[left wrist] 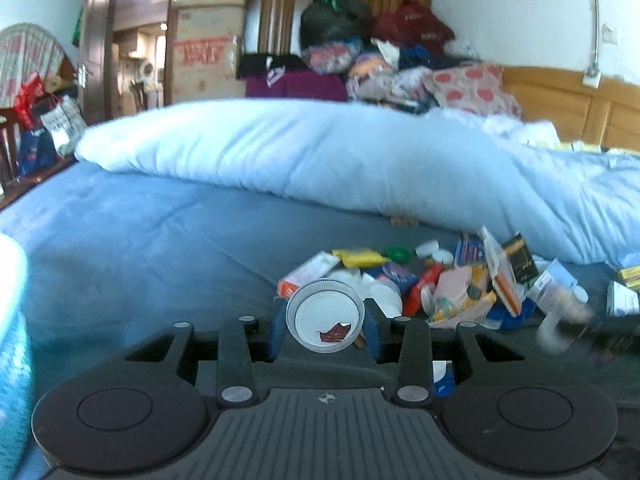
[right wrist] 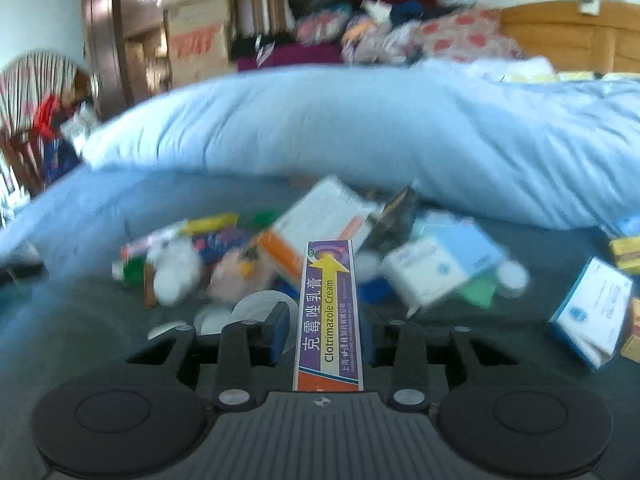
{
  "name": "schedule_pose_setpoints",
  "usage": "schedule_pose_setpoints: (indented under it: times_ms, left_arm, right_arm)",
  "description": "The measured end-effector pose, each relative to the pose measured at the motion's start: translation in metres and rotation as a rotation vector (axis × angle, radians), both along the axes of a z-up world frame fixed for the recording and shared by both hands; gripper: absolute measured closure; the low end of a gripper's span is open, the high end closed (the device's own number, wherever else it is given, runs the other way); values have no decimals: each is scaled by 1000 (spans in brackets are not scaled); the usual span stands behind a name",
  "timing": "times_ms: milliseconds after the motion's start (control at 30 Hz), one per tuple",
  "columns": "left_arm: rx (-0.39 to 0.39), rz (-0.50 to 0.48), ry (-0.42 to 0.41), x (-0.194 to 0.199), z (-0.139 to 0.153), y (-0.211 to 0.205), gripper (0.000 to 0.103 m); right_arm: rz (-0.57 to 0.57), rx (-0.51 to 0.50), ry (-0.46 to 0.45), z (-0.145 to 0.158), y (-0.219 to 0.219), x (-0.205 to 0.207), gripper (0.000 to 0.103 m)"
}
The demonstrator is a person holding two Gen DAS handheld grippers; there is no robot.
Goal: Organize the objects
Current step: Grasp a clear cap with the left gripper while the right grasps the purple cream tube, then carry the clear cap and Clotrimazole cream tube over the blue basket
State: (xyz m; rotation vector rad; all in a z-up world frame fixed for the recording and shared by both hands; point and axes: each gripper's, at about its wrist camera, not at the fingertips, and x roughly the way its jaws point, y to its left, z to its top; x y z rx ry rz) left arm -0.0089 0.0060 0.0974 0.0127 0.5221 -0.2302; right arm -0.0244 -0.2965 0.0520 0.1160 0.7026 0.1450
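Where the pale duvet (left wrist: 320, 152) bulges, blue bedsheet (left wrist: 140, 232), wooden headboard (left wrist: 560, 100).

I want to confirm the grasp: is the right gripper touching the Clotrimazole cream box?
Touching. The right wrist view shows the right gripper with both pads pressed against the sides of the Clotrimazole cream box.

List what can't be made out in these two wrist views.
- Left wrist: rest of the container behind the white ribbed cap in the left gripper, hidden by the cap itself.
- Left wrist: bottle at the right of the pile, motion-blurred; label unreadable.
- Right wrist: pile of medicine boxes behind the Clotrimazole Cream box in the right gripper, blurred; print illegible.
- Right wrist: yellow box cut off by the right edge.
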Motion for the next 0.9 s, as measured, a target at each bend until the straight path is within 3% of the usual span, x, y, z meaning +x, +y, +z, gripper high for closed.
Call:
schedule_pose_setpoints:
  times_ms: [67,100,167,200,333,467,567,667,700,767,833,900]
  left_arm:
    - [0,-10,-8,-11,7,5,63]
    - [7,-16,-11,-16,9,7,63]
    - [19,-21,-9,-24,10,12,63]
    - [19,-22,-7,-27,11,15,63]
    - [11,-19,5,-29,11,21,63]
    - [14,-25,1,-30,11,17,63]
    - [15,-21,5,-29,11,20,63]
    - [26,-22,16,-23,7,16,63]
    - [26,-23,19,-23,6,15,63]
    - [30,-30,28,-21,5,11,63]
    - [36,-25,21,-20,9,11,63]
    - [38,10,6,-20,17,19,63]
  right_arm:
    - [77,43,115,-18,13,2,63]
    - [74,41,108,-19,16,-5,61]
    - [60,25,66,-17,18,-23,44]
    - [61,20,59,-16,17,-29,43]
    - [35,-15,65,-20,6,-36,49]
    - [43,-48,96,-31,8,-27,70]
    - [22,-33,81,-34,2,-21,68]
    - [33,-55,41,-34,1,-11,57]
    - [38,-52,50,-37,0,-6,57]
    - [52,-37,92,-45,0,4,70]
    - [33,-28,68,-38,0,3,70]
    - [31,-3,-4,-12,5,1,70]
